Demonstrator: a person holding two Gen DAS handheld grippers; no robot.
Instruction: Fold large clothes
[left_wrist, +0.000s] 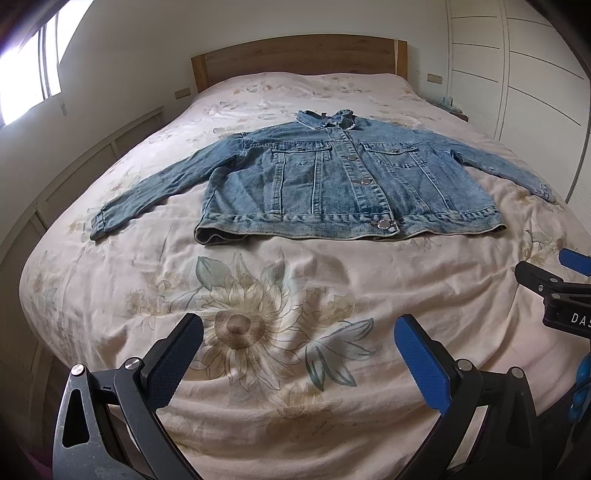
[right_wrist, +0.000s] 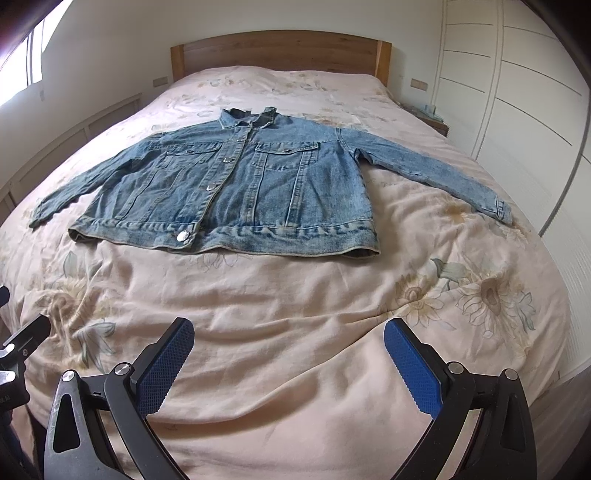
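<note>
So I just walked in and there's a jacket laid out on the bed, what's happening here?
A person holds a gripper in each hand above the foot of the bed. The denim jacket lies flat, front up, sleeves spread, collar toward the headboard. Neither the left gripper nor the right gripper touches it; both are open and empty. No fold is made yet.

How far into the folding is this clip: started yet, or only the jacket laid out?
Done: the denim jacket lies flat, front up and buttoned on the bed, both sleeves spread out. In hand: nothing; the left gripper and right gripper are open, short of the hem. Left: every fold, since no sleeve or side is turned in.
</note>
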